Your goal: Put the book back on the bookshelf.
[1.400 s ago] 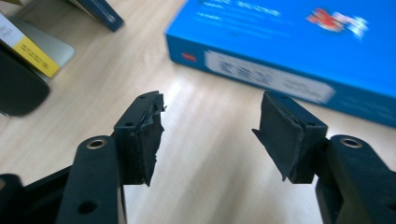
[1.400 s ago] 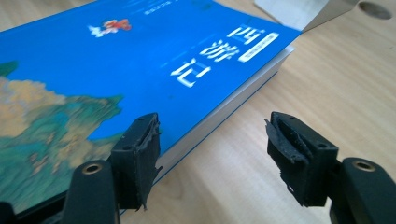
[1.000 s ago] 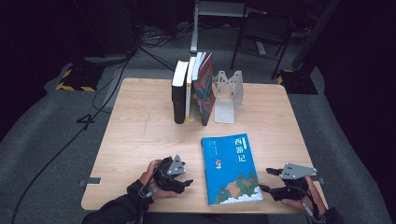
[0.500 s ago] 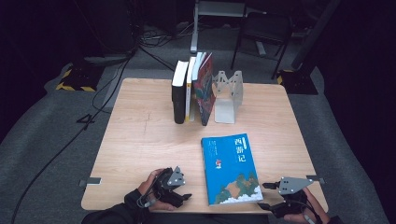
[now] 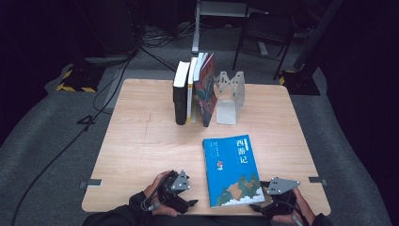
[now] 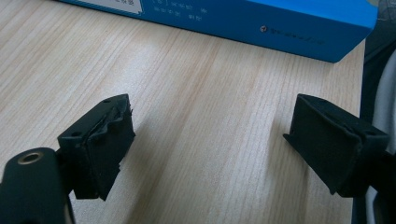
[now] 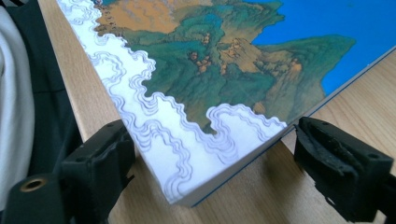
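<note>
The right gripper (image 7: 205, 154) had just spread its jaws, which stood apart around the near corner of the flat blue paperback book (image 7: 224, 70), not pinching it. Closing there risked bending the cover or nudging the book off the light wooden worktop (image 6: 187, 116). The left gripper (image 6: 210, 140), jaws also just opened, was empty beside the spine

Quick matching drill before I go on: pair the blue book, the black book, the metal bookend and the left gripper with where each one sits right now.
1. blue book
2. black book
3. metal bookend
4. left gripper

a. upright, left end of the far row
b. flat, near table edge
c. over bare wood, jaws apart
d. right of the upright books

Pairs: 1-b, 2-a, 3-d, 4-c
</note>
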The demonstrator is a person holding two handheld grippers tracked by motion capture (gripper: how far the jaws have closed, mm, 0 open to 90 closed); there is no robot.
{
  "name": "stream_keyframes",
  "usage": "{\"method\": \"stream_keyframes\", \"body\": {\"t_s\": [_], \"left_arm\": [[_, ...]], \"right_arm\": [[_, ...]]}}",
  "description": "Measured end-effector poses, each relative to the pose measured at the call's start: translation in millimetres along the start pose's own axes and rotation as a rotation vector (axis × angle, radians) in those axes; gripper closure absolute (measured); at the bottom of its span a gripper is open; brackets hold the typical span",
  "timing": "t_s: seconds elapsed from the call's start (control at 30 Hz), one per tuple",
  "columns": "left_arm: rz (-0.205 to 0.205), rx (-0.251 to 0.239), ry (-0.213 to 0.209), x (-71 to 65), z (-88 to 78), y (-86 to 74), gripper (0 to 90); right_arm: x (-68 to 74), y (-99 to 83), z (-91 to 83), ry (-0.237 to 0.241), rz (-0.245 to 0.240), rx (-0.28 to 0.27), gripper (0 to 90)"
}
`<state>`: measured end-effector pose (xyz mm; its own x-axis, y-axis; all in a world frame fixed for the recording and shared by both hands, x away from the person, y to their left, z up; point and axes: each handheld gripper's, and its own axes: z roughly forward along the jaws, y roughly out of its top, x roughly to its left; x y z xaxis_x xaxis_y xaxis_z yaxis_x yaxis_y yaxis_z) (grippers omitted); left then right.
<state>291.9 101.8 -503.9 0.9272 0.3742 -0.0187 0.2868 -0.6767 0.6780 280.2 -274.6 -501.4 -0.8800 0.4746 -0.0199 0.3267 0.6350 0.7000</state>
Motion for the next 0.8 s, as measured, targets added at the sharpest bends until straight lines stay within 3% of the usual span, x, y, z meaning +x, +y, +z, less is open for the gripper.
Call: {"method": "stream_keyframes", "body": {"t_s": [0.33, 0.5, 0.8], "left_arm": [[0.006, 0.002, -0.008, -6.5, 2.2, 2.6, 14.0], [0.003, 0.009, -0.005, -13.4, 4.7, 5.6, 13.8], [-0.003, 0.012, 0.007, -11.7, 6.4, 7.1, 11.6]], "right_arm": [[4.1, 10.6, 7.5, -0.028, 0.065, -0.025, 6.1], [9.4, 24.7, 21.3, -0.059, 0.088, -0.029, 6.2], [17.4, 48.9, 45.0, -0.112, 0.124, -0.031, 6.2]]}}
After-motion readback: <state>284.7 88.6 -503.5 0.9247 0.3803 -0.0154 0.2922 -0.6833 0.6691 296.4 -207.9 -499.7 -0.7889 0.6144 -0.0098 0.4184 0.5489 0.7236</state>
